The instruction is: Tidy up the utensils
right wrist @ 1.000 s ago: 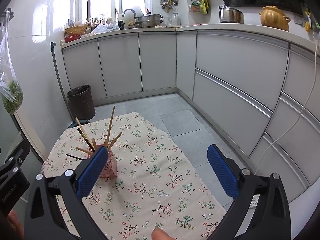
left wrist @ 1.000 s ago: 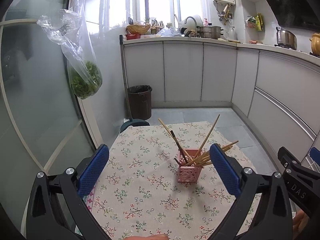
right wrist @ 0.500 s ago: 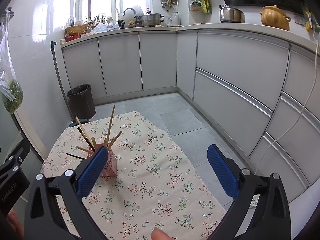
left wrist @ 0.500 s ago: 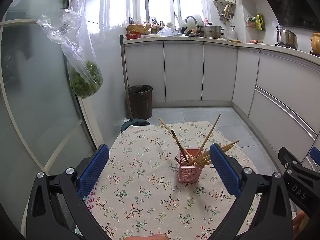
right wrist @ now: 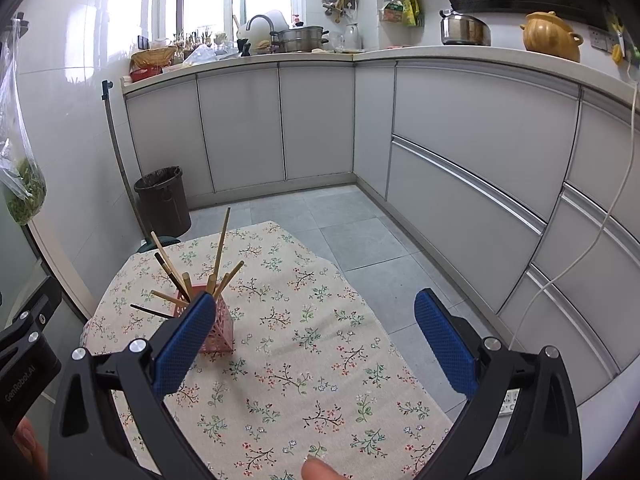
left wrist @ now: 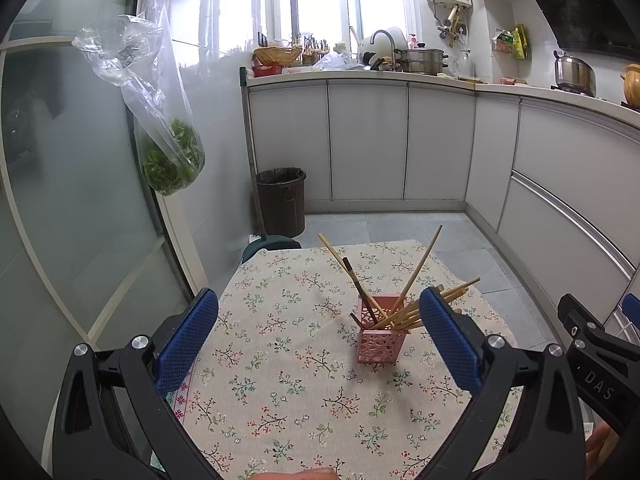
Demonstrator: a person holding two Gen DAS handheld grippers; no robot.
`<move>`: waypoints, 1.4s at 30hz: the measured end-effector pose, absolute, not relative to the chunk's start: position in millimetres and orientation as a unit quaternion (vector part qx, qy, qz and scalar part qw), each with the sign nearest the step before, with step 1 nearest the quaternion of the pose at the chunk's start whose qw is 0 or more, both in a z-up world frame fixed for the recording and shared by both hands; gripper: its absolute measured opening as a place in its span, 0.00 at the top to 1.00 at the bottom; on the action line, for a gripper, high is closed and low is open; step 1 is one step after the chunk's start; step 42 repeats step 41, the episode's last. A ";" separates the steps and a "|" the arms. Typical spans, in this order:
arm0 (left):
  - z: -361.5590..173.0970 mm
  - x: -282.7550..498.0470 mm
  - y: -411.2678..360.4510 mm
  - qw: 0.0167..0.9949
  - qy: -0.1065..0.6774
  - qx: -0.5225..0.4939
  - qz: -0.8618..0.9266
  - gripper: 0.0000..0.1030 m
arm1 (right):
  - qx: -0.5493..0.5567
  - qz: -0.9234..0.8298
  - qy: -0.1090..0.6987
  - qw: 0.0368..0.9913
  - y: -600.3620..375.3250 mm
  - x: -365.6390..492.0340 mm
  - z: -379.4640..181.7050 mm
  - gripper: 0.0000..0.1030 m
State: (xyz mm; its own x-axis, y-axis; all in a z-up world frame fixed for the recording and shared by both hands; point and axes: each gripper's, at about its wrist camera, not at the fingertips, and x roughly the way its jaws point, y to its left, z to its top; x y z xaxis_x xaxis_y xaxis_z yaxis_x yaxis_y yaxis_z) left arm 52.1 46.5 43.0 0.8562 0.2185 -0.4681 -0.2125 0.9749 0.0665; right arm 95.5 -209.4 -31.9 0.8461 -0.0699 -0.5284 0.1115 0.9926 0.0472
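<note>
Looking through the left wrist view, I have the left gripper (left wrist: pixel 318 316) with its blue pads (left wrist: pixel 186 336) wide apart and nothing between them, held above a table (left wrist: pixel 280 400) covered in a floral cloth. A pink holder (left wrist: pixel 380 342) stands upright on the cloth toward the right, and the chopsticks (left wrist: pixel 404 308) in it fan out, most leaning right, one dark stick leaning left. At the right edge I see part of the other gripper's black body (left wrist: pixel 600 356) with the letters "DAS" on it. Beyond the table a bin (left wrist: pixel 281 200) sits on the floor by the cabinets, and a clear bag (left wrist: pixel 160 120) of greens hangs on the left. Switching to the right wrist view, the right gripper (right wrist: pixel 316 316) is also spread wide and empty over the same table (right wrist: pixel 320 380). The holder (right wrist: pixel 218 326) is partly hidden behind its left pad (right wrist: pixel 184 340), with the chopsticks (right wrist: pixel 218 256) rising above it. At the lower left edge the other gripper's body (right wrist: pixel 24 360) reads "GenRobot.AI". A fingertip (right wrist: pixel 318 469) shows at the bottom edge. On the counter I see a steel pot (right wrist: pixel 464 29) and a yellow clay pot (right wrist: pixel 552 36).
</note>
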 end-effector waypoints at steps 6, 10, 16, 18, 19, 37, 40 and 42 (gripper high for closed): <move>40.4 53.0 48.0 0.962 0.247 0.003 0.112 0.07 | 0.037 -0.047 0.274 0.960 -208.7 95.4 -32.3 0.06; 37.4 54.4 49.3 0.961 0.252 0.000 0.113 0.07 | 0.038 -0.046 0.275 0.959 -209.3 95.2 -32.9 0.06; 34.6 54.9 48.3 0.962 0.253 -0.001 0.106 0.08 | 0.037 -0.045 0.278 0.959 -209.9 96.2 -33.2 0.06; 34.0 55.8 48.8 0.961 0.255 -0.002 0.106 0.09 | 0.037 -0.044 0.278 0.959 -210.3 96.7 -33.5 0.06; 34.2 56.1 48.4 0.961 0.256 -0.003 0.103 0.10 | 0.037 -0.045 0.278 0.959 -210.1 96.7 -33.5 0.06; 36.8 50.6 32.4 0.965 0.248 0.027 0.080 0.07 | 0.036 -0.044 0.284 0.957 -211.4 99.4 -37.3 0.06; 36.4 51.2 33.1 0.964 0.249 0.027 0.087 0.07 | 0.035 -0.046 0.284 0.957 -211.3 99.2 -37.7 0.06; 36.2 51.6 34.0 0.964 0.250 0.026 0.090 0.07 | 0.036 -0.046 0.285 0.957 -211.4 99.3 -38.0 0.06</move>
